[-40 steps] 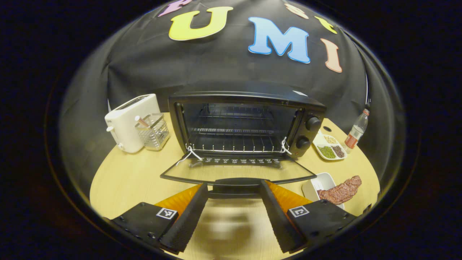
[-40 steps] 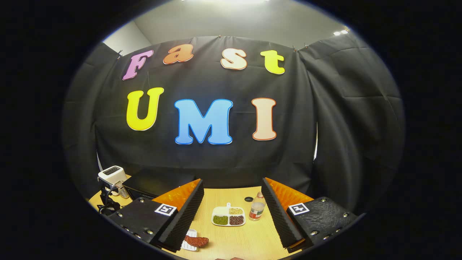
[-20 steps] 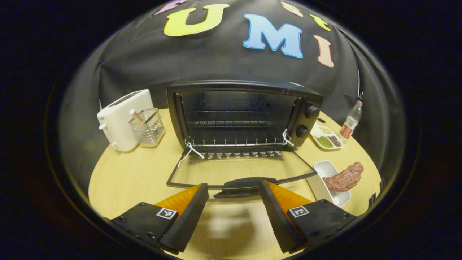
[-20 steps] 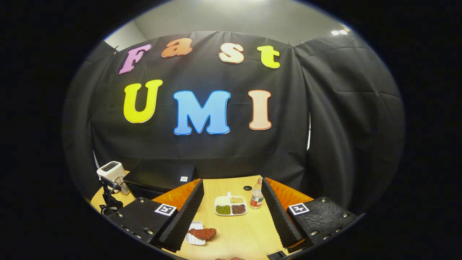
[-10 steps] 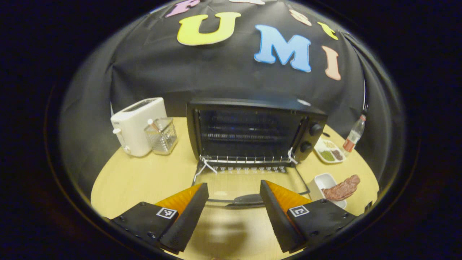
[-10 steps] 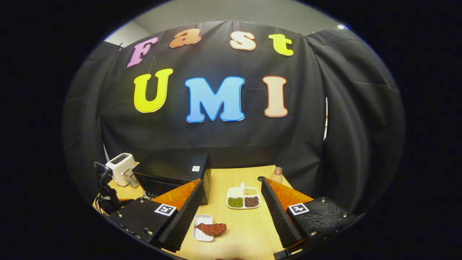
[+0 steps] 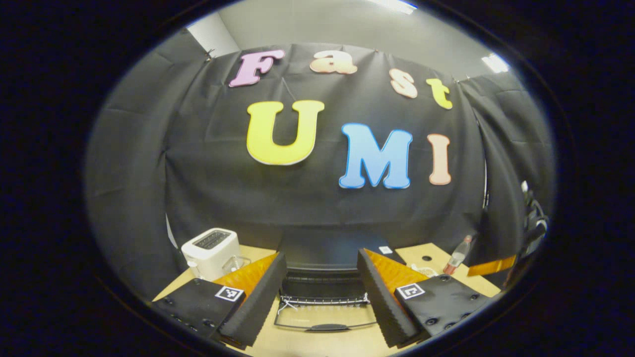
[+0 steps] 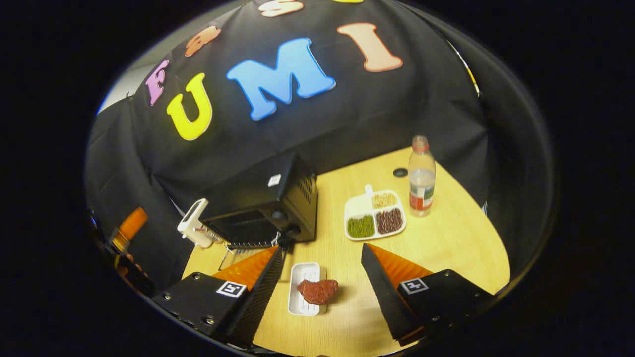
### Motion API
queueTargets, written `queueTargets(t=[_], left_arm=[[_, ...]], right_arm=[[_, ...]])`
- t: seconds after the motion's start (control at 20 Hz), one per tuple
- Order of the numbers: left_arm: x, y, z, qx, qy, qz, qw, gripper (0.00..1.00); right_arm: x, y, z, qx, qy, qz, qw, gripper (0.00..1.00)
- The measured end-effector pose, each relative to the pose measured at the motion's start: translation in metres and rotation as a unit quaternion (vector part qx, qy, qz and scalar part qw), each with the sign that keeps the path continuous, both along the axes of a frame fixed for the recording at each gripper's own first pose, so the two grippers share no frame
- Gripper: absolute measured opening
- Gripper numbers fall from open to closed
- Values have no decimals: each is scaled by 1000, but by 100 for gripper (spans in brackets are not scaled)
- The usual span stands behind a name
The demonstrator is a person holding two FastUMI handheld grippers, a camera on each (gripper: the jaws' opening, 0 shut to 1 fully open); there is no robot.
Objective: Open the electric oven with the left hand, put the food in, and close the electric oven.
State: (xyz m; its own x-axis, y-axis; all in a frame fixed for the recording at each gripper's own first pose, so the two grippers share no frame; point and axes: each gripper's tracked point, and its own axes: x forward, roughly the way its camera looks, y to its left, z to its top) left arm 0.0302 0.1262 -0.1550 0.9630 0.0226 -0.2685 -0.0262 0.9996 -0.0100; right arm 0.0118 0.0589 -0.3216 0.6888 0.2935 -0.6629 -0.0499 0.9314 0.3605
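Oven (image 7: 322, 258) stood ahead of the left gripper (image 7: 321, 297), its door (image 7: 325, 320) folded flat onto the table (image 8: 446, 238) just beyond the fingertips, rack edge visible at the mouth. Compared with two seconds earlier, the left gripper had backed off and tilted up: then its spread fingers flanked the door handle closely, now the handle lay apart from them and more wall than oven showed ahead. Its fingers were spread wide and empty. Judgement: opening step done, door left down by itself. The right gripper (image 8: 322, 297) had meanwhile swung from facing the wall to looking down at the table; its fingers were likewise spread, holding nothing. Between and just beyond them lay the white dish (image 8: 303, 290) with the piece of red meat (image 8: 318, 291) half over its right rim, not touched. Judgement: the pick of the food was next, the right gripper lined up but not yet lowered. Farther ahead of it sat a divided plate of beans (image 8: 375, 215) and a water bottle (image 8: 421, 178); a white toaster (image 7: 211, 252) stood left of the oven. Writing: the bottle's label and a small white sticker on the oven top were too small to read; square coded markers sat on each finger mount.
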Motion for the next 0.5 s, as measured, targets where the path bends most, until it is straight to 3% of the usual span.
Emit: queueTargets(t=[0.25,0.5], left_arm=[[-5,-15,43,15,-31,9,999,99],[-7,-33,71,4,-47,18,999,99]], right_arm=[[-29,15,-74,102,83,10,991,97],[-37,29,-118,132,122,10,984,95]])
